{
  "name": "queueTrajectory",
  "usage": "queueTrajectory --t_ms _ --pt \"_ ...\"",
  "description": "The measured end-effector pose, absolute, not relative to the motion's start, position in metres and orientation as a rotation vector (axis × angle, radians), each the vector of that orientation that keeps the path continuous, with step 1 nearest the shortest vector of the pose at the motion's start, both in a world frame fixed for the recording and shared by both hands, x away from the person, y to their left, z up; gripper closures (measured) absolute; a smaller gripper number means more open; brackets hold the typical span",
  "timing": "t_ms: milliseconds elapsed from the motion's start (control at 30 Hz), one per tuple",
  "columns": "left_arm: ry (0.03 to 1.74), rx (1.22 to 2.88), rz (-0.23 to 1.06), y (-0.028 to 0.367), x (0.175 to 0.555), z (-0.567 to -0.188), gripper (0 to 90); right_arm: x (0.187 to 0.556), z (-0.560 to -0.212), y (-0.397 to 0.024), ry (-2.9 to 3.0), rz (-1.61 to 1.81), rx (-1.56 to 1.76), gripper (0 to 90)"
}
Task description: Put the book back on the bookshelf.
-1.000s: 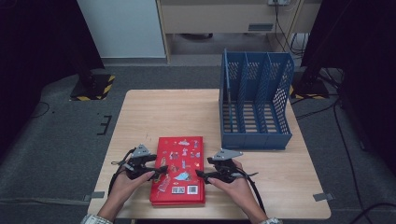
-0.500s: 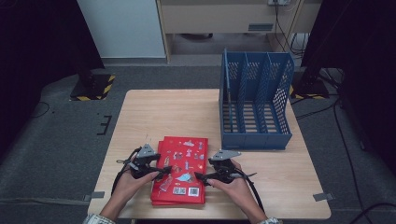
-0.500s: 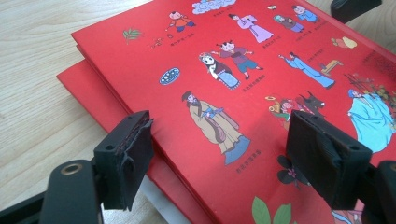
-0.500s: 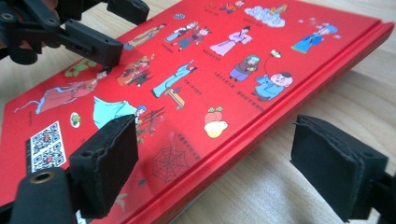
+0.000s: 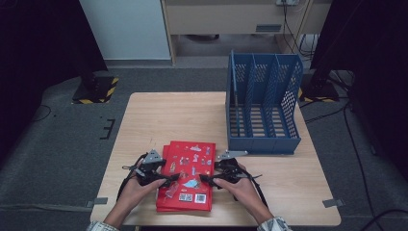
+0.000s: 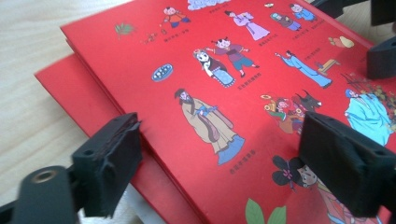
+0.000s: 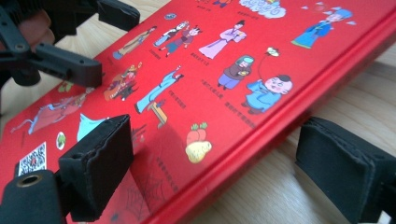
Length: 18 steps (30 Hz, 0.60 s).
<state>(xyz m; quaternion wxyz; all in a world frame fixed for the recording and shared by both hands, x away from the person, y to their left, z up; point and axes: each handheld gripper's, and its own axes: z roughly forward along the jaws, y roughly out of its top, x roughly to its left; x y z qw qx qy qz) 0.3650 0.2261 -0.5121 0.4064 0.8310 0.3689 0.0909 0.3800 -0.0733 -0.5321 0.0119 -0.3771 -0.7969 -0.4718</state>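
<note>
A stack of red picture books (image 5: 191,159) lies flat on the wooden table (image 5: 159,120) near its front edge. My left gripper (image 5: 169,182) reaches in from the stack's left side and my right gripper (image 5: 206,180) from its right. In the left gripper view the left gripper (image 6: 224,161) is open over the top book (image 6: 196,70), with a lower book (image 6: 65,88) sticking out beneath. In the right gripper view the right gripper (image 7: 219,163) straddles the book's (image 7: 201,65) right edge, pads apart from it. Both pairs of jaws have just been opening.
A blue mesh file rack (image 5: 262,110) with upright dividers stands at the table's back right, close behind my right hand. Bare wood stretches behind and to the left of the books. Dark floor and cables surround the table.
Both pairs of jaws stand wider than a second ago. The hands have stayed at the stack's sides. The stack looks slightly more fanned out, its top book offset to the right.
</note>
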Motion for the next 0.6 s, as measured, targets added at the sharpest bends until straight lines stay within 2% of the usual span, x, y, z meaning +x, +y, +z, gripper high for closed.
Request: queueTrajectory --t_ms 200,367,600 --pt "0.935 2.095 0.221 0.227 0.365 -0.513 10.5 0.384 -0.534 -0.070 -2.448 -1.465 -1.183 12.0" --pt "0.935 2.094 0.222 0.227 0.365 -0.513 10.6 0.386 -0.531 -0.072 -2.436 -1.453 -1.205 17.9" --pt "0.947 2.073 0.192 0.229 0.364 -0.511 10.7 0.384 -0.522 -0.072 -2.447 -1.478 -1.198 19.6"
